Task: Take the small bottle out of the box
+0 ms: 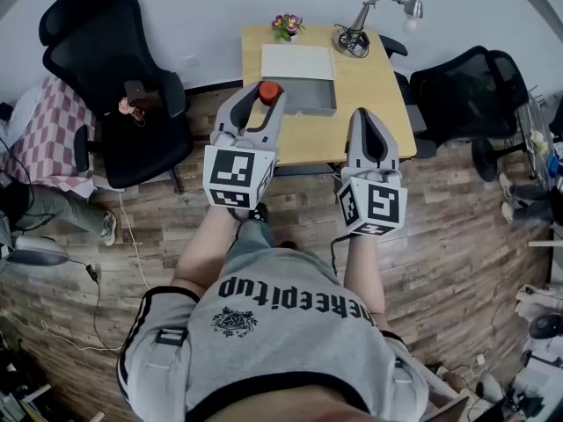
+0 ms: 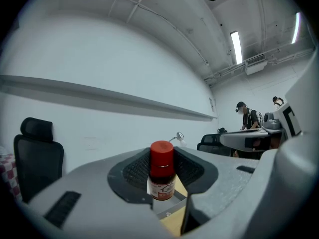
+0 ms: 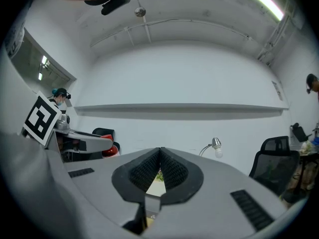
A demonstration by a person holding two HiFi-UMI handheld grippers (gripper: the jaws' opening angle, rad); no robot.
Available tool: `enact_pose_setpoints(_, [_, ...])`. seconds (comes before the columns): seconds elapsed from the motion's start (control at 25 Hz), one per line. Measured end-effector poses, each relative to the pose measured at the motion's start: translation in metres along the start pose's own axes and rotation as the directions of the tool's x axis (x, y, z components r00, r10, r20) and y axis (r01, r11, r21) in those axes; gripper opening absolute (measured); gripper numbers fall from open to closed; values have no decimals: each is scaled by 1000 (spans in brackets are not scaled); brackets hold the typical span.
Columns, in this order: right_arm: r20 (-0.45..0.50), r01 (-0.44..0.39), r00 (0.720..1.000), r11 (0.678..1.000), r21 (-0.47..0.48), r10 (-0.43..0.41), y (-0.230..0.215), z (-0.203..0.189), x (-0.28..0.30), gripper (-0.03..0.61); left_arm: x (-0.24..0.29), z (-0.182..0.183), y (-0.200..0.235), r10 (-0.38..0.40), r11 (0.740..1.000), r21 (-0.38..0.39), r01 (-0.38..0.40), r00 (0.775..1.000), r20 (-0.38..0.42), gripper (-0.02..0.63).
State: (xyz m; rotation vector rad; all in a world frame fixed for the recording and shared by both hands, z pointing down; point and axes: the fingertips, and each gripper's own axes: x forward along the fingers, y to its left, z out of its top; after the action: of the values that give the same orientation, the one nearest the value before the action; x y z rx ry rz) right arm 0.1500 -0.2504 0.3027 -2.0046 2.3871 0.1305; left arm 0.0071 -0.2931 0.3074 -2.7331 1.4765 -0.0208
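— Left tongs?
— I read the left gripper [image 1: 264, 102] clamped on the red-capped small bottle [image 2: 162, 178], upright, over the table's [image 1: 378, 86] left edge beside the grey box [image 1: 308, 97].
— Right?
— The right gripper [image 3: 160, 156] is pinched together, empty.

We take the wooden table [image 1: 374, 86] as our mark. On its far edge we see a small pot of flowers [image 1: 287, 26], and near its far right corner a silver desk lamp [image 1: 353, 40] resting its round base on the wood. Left of the table stands a black office chair [image 1: 114, 69], with a pink checked cloth [image 1: 48, 134] further left. Right of the table stands a second black chair [image 1: 466, 90]. Plank flooring [image 1: 457, 236] spreads around the table.
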Motion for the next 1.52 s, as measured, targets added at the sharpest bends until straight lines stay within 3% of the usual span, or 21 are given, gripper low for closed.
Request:
enact_pose_setpoints(0.76, [60,32,998,999,-13,-31,1,17,-77,3,-67,21,-27,39,999,-31,-36,995,95,141])
enact_pose_setpoints(1.52, [63,29,998,999,-20,-28,11,21,-105,3,-99,24,-40,52,998,-28,-49,993,107,140])
